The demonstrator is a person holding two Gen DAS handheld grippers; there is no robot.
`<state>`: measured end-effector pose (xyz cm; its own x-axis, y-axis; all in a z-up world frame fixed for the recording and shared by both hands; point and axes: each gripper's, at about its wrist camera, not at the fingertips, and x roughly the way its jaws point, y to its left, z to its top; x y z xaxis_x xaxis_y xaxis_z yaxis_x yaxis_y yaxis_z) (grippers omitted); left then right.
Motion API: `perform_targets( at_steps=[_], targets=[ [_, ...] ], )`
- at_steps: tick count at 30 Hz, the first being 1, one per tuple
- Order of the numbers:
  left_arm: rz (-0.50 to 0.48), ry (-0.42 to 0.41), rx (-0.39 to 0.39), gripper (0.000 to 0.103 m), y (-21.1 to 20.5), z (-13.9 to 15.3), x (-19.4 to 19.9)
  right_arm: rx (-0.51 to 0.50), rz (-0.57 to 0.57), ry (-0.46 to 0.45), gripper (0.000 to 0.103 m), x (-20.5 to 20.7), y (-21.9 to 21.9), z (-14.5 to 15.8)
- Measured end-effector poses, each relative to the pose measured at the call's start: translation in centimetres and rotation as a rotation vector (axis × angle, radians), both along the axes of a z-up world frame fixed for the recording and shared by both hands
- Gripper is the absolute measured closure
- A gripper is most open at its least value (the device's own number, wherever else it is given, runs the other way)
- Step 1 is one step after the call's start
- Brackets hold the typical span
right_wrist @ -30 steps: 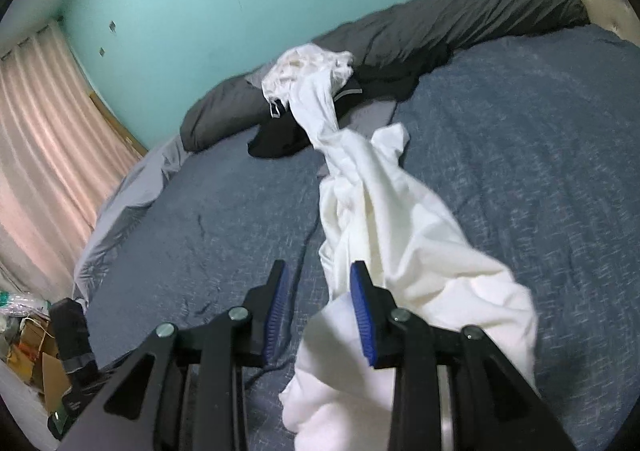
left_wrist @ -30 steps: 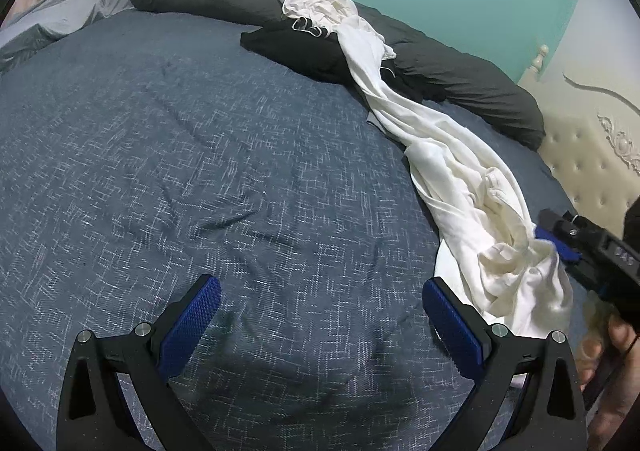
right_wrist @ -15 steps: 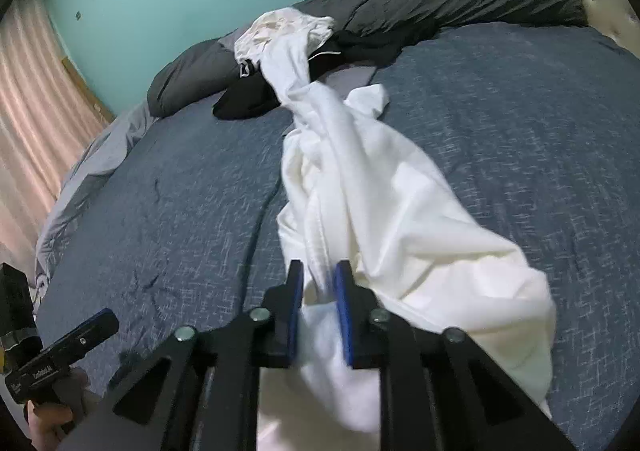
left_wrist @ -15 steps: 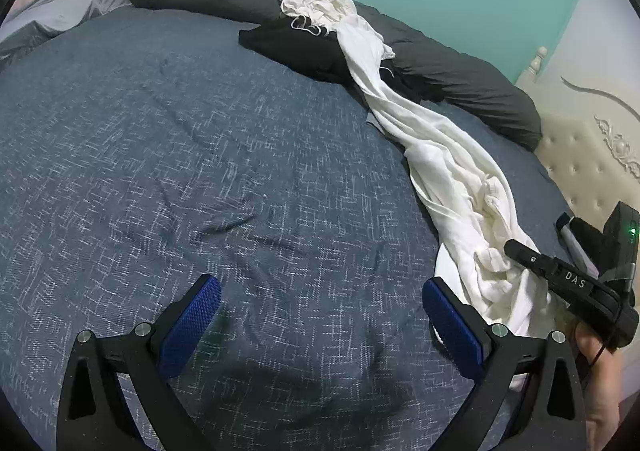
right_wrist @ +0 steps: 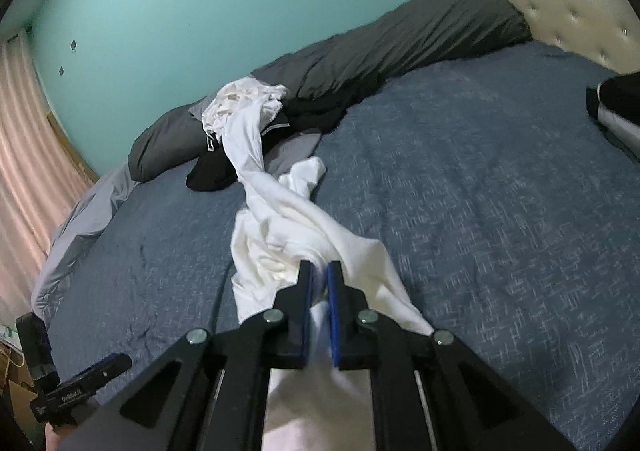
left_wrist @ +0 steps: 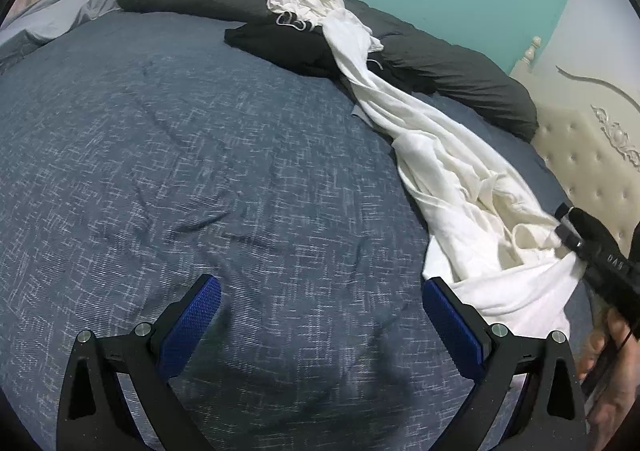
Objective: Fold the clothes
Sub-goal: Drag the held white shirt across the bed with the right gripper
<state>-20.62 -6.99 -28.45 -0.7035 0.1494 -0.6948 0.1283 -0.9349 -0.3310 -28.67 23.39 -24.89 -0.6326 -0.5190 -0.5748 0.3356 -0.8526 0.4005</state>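
And the right gripper (right_wrist: 320, 271) has just snapped its fingers onto the bunched near end of the white garment (right_wrist: 280, 223) strung across the blue bed (right_wrist: 480, 211), left gripper (left_wrist: 320, 315) spread and empty, so the pull-out for folding looks ready.

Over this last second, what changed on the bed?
The right gripper closed its jaws on the white garment, bunching the near end between its pads. The left gripper stayed open over the blue bedspread; the black garment kept still.
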Motion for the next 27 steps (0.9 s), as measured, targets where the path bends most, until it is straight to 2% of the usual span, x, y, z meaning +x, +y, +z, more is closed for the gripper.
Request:
perform_targets(
  at_steps=[8,14,22,27],
  targets=[
    [-0.069,0.036,-0.009,0.000,2.0,1.1,-0.6,0.022,0.078,-0.042,0.096,0.6,0.3,-1.4],
    [-0.105,0.029,-0.011,0.000,3.3,1.8,-1.7,-0.032,0.082,-0.081,0.096,0.3,1.1,-2.3],
    [-0.238,0.020,-0.064,0.000,7.4,4.2,-6.8,-0.089,0.105,-0.088,0.094,0.2,1.8,-1.8],
    [-0.272,0.000,-0.059,0.001,9.3,4.3,-10.3,-0.123,0.113,-0.095,0.094,0.3,2.2,-1.6]
  ],
)
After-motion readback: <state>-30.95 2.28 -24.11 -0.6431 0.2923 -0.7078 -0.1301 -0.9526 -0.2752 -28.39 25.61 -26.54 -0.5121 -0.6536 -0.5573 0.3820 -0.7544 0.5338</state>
